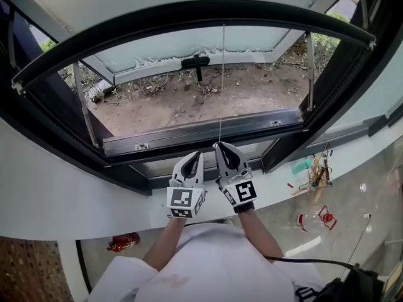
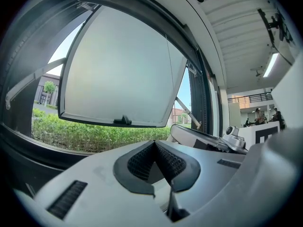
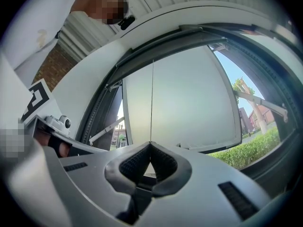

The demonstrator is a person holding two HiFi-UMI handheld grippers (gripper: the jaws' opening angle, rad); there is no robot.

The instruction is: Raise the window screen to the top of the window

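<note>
At 6 o'clock of the window frame [image 1: 189, 10], head view: the right claw [image 1: 220, 146] nips the thin pull cord [image 1: 221, 80], which runs straight to 12 o'clock. What appears to be the flat grey metal screen rail [image 1: 201, 136] lies low, so a steady draw along the cord's line seems best. Left gripper view: the left claw [image 2: 155, 144] is fully closed, its ribbed black pads [image 2: 140, 162] meeting on nothing. Right gripper view: the claw is closed, its tip pinching the hair-fine cord [image 3: 152, 103].
</note>
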